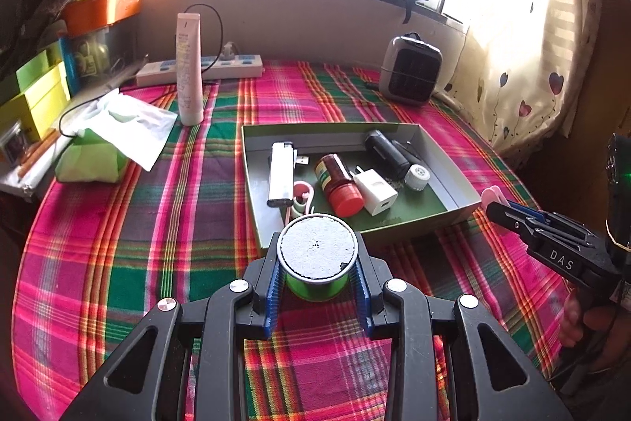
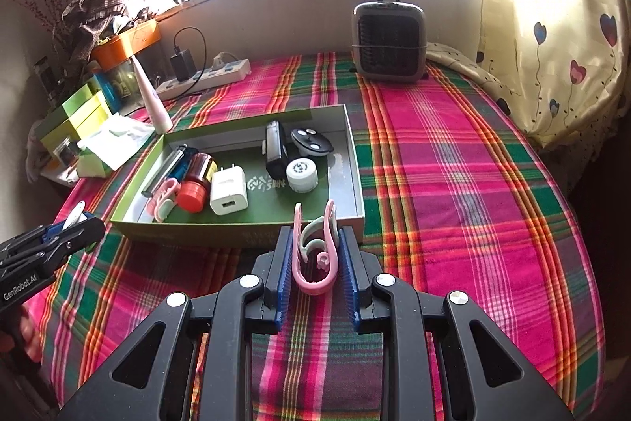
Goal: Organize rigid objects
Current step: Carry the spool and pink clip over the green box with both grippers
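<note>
A green open box (image 1: 453,180) (image 2: 351,145) lies on the plaid cloth. It holds a white lighter (image 1: 280,173), a red-capped bottle (image 1: 339,184) (image 2: 195,184), a white charger plug (image 1: 374,193) (image 2: 228,194), a black cylinder (image 1: 386,153), a white cap (image 2: 301,174) and a pink clip (image 2: 163,200). My left gripper (image 1: 317,277) is shut on a green spool with a grey flat top (image 1: 317,251), just before the box's near wall. My right gripper (image 2: 315,259) is shut on a pink clip (image 2: 315,251), held at the box's near right corner.
A white tube (image 1: 189,70) stands behind the box. A power strip (image 1: 205,66), a tissue pack (image 1: 94,153) and green boxes (image 1: 35,97) sit at the left. A small heater (image 1: 410,70) (image 2: 388,38) stands at the back. A curtain (image 2: 552,27) hangs at the right.
</note>
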